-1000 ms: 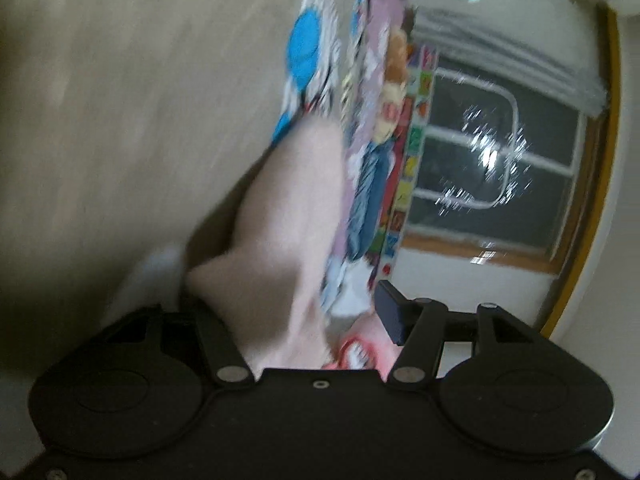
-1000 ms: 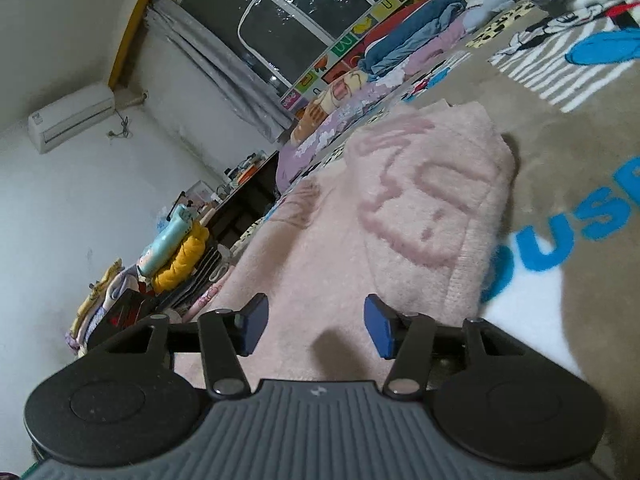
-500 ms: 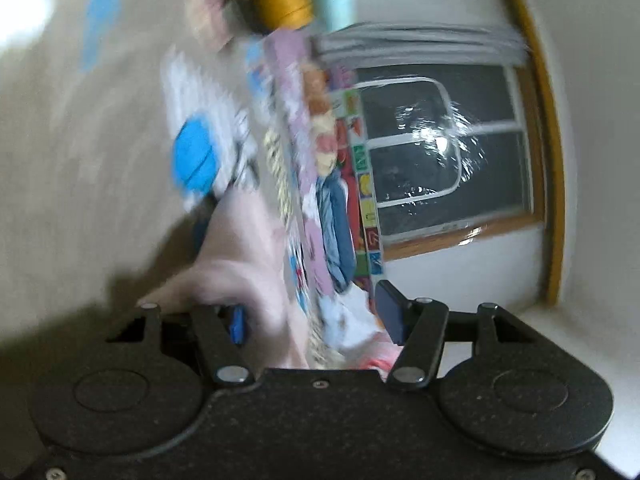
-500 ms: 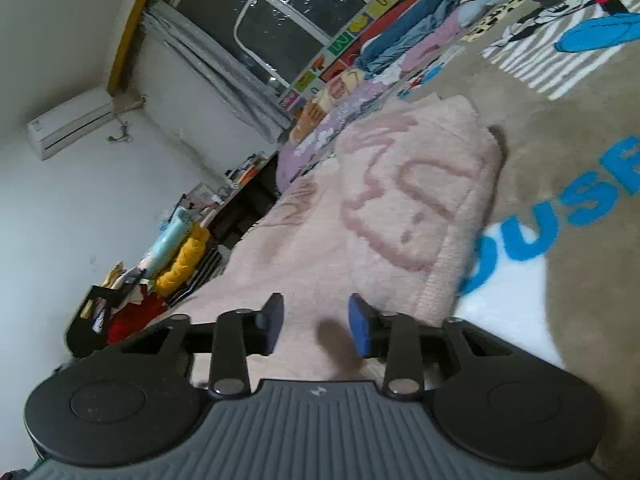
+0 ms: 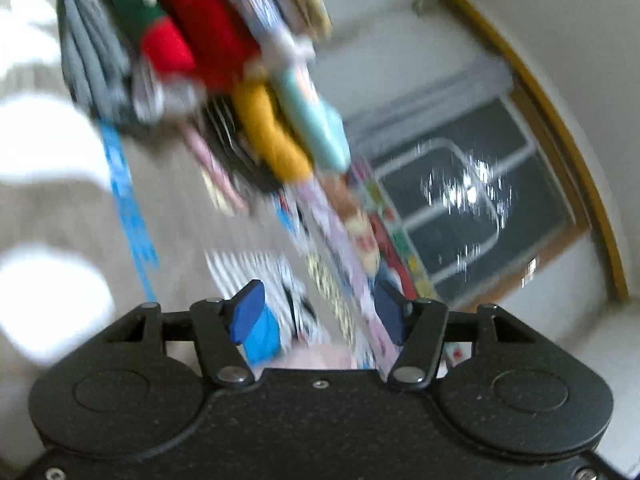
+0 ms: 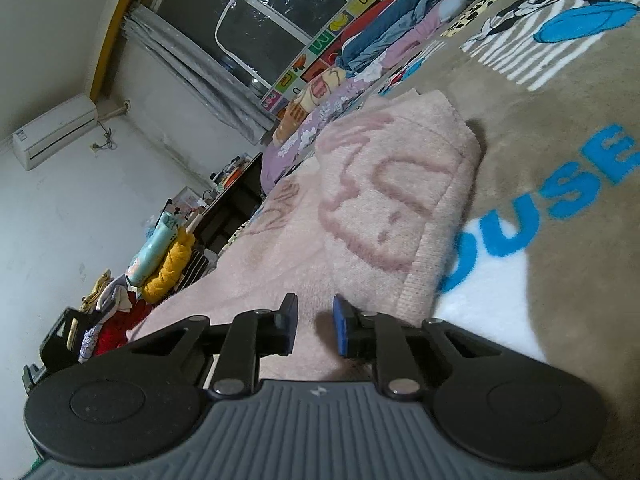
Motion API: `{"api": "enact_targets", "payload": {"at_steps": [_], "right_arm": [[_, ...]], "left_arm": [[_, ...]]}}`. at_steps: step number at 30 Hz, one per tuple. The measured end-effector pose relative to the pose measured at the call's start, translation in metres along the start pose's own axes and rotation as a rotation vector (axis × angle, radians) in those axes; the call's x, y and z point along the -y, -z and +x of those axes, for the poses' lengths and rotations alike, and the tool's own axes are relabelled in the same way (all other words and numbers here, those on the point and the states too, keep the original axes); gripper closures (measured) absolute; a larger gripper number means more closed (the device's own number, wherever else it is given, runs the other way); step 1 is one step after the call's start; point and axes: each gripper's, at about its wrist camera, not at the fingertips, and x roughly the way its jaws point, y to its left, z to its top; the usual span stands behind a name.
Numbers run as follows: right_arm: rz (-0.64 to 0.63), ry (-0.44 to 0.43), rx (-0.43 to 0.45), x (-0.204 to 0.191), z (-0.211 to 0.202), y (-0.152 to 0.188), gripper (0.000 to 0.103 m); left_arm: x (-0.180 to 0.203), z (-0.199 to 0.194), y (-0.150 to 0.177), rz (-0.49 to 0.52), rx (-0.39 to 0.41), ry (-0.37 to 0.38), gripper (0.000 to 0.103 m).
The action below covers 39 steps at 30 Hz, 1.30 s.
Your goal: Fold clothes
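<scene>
My right gripper (image 6: 314, 326) is closing on the near edge of the pink garment (image 6: 384, 200), its jaws narrower than a second ago, fabric between them, pads not yet plainly pressing; the garment lies folded on the tan blanket (image 6: 560, 128); my left gripper (image 5: 316, 312), which had pink cloth in it a second ago, now stands released and empty, swung toward the clothes pile (image 5: 192, 40); I judge one fold laid, the next beginning.
</scene>
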Motion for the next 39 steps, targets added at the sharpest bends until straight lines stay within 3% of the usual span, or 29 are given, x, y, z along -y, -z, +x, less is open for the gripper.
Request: {"api": "enact_targets", "payload": {"at_steps": [4,6,12,17,21,26,31,33,36,39], "right_arm": [[0.004,-0.001,0.001,0.002,0.001,-0.001,0.083],[0.004,0.001,0.001,0.002,0.002,-0.001,0.084],[-0.005,0.004,0.005,0.002,0.001,0.0,0.084],[-0.009,0.001,0.009,0.003,0.002,0.0,0.084],[-0.011,-0.005,0.012,0.004,0.002,0.0,0.084],[-0.013,-0.013,0.017,0.006,0.001,0.0,0.084],[-0.02,-0.019,0.021,0.007,0.001,0.001,0.084],[-0.02,-0.023,0.022,0.008,0.001,0.001,0.083],[-0.021,-0.025,0.024,0.007,0.0,0.002,0.083],[-0.023,-0.024,0.025,0.007,0.001,0.002,0.083]], "left_arm": [[-0.01,0.004,-0.015,0.017,-0.031,-0.066,0.044],[-0.016,0.014,-0.008,0.005,-0.124,-0.125,0.044],[-0.051,0.045,0.016,-0.232,-0.362,-0.11,0.044],[-0.045,0.084,0.02,-0.209,-0.531,-0.085,0.044],[-0.042,0.122,0.025,-0.275,-0.656,0.029,0.044],[-0.047,0.155,0.023,-0.326,-0.668,0.112,0.046],[-0.023,0.156,0.021,-0.17,-0.631,0.201,0.069],[-0.01,0.147,0.018,-0.047,-0.574,0.216,0.09],[0.027,0.123,0.024,0.336,-0.469,0.192,0.092],[0.071,0.079,0.067,0.995,-0.273,0.167,0.092]]}}
